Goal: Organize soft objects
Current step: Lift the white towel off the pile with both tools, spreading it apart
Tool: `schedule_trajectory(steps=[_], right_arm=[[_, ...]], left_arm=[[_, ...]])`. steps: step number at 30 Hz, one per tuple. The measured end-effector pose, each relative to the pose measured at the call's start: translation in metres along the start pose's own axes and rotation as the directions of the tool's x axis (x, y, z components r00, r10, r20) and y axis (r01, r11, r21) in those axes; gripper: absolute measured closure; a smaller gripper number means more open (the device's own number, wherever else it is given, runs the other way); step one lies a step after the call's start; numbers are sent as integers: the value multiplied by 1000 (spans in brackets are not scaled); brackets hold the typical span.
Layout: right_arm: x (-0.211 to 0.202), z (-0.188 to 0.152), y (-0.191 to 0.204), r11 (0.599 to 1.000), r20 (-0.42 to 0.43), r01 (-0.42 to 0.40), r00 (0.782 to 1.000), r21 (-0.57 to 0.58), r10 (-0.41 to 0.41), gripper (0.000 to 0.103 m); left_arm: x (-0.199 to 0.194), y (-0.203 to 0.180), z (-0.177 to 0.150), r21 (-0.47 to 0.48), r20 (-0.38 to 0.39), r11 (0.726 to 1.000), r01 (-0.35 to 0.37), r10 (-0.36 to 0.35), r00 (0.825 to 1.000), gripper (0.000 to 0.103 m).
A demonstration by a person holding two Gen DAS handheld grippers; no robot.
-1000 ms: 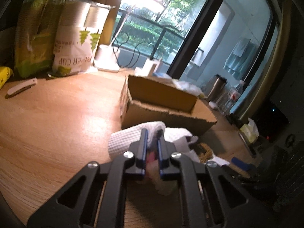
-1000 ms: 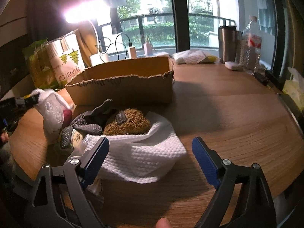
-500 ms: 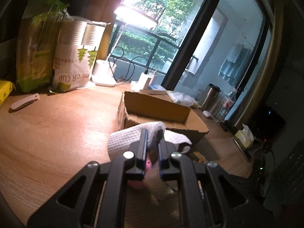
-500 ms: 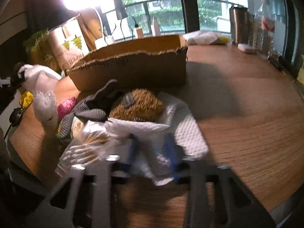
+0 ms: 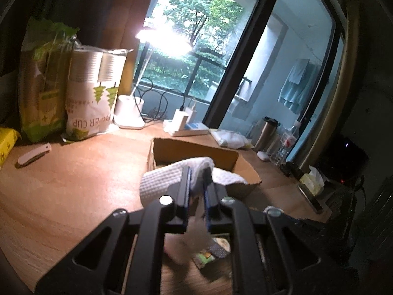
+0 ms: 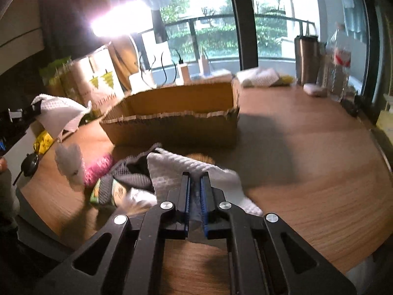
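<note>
Both grippers clamped on white waffle cloths: left gripper [image 5: 196,182] holds one cloth [image 5: 162,182] at frame centre before the cardboard box [image 5: 196,152], right gripper [image 6: 195,184] pinches another [image 6: 196,169] lower centre; light, floppy, so grip bunched edge w/ deep pinch.

Left black two-finger gripper with blue pads [image 5: 197,172]: jaws clamped narrow on a white waffle-weave cloth [image 5: 159,179], cloth bunched between and over the fingertips, gripper pitched slightly downward. Seen from the right wrist view it sits at far left, raised off the wooden surface, with the cloth hanging from its tip.

Right black two-finger gripper with blue pads [image 6: 195,179]: jaws drawn together, pinching a second white textured cloth [image 6: 172,169] between the pads; fingers angled down more steeply. A fingertip of the person [image 6: 3,165] shows at the left edge of the right wrist view.
</note>
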State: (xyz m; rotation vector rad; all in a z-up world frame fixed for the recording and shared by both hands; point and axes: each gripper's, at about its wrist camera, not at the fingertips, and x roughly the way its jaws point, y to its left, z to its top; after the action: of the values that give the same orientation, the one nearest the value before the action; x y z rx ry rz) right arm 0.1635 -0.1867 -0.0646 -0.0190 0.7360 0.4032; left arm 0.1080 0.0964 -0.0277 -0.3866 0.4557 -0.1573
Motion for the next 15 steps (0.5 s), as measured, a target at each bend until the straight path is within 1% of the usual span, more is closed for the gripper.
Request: schedule_trajectory(steps=[9,15], right_arm=[[-24,30,-2,1000,75,-6,997,-8,7,94],[-31,43,0,1000,110,-21,994,-22,24,94]], left_arm=[[2,-14,21,23,14,1000,20,-21,1000,94],[14,-16,27,33,-2,999,29,-29,1000,94]])
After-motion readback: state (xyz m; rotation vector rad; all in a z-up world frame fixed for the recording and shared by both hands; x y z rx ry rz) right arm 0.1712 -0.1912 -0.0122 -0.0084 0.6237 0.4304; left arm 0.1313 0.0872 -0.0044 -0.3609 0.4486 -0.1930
